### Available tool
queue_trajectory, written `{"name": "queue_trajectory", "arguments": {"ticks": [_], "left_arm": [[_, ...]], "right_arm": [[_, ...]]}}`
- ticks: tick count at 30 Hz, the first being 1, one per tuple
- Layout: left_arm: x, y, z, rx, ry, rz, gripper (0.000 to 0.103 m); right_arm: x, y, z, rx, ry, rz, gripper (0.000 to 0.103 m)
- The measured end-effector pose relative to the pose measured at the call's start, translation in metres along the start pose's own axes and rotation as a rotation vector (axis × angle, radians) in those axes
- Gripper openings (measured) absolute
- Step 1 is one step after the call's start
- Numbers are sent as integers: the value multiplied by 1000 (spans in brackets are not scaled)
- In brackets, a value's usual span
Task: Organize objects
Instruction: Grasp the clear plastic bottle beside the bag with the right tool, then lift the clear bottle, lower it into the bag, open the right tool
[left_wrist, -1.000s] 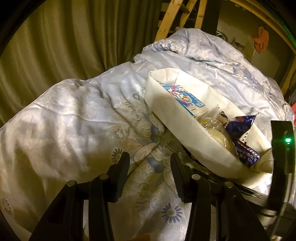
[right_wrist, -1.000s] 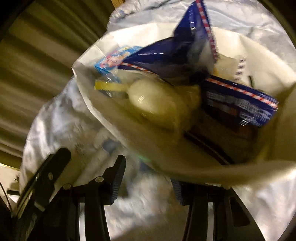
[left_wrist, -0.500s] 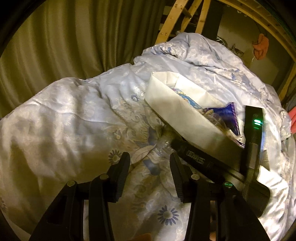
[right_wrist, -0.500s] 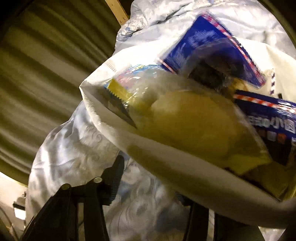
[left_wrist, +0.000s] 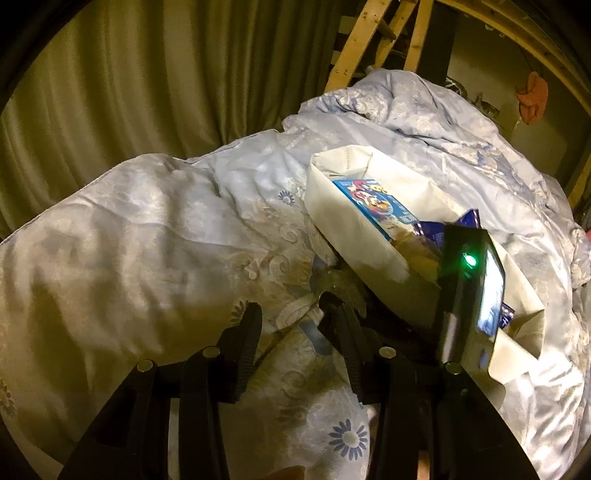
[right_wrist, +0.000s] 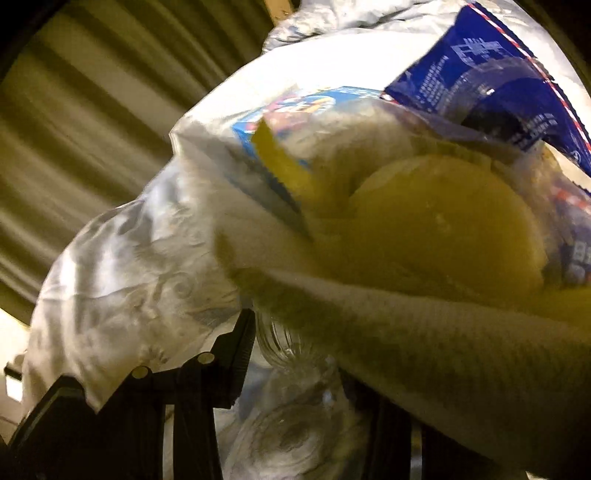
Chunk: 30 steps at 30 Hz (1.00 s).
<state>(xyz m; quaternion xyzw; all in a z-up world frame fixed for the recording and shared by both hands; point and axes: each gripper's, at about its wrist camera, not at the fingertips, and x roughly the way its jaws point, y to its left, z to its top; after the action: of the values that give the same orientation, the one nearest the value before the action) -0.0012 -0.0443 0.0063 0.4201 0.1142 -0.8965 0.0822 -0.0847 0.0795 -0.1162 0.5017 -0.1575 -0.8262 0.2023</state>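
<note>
Since a moment ago, my right gripper (right_wrist: 295, 373) has closed in, open around the clear bottle (right_wrist: 291, 347) at the bag's (right_wrist: 424, 325) six o'clock edge. Left gripper (left_wrist: 291, 325) open, idle. I'd squeeze gently.

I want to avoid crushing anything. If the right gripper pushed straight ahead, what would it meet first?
Most likely the clear plastic bottle lying between the right gripper's fingers, tucked under the white bag; depth is blurry, so the bag could touch too.
</note>
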Motion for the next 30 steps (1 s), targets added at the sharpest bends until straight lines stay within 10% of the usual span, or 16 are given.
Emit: {"name": "queue_trajectory", "arguments": {"ticks": [17, 30], "left_arm": [[-5, -5, -1, 16, -11, -97, 44], [-5, -14, -5, 64, -18, -115, 44]], "right_arm": [[-116, -38, 0, 179, 59, 137, 40], [-167, -6, 19, 181, -73, 170, 40]]}}
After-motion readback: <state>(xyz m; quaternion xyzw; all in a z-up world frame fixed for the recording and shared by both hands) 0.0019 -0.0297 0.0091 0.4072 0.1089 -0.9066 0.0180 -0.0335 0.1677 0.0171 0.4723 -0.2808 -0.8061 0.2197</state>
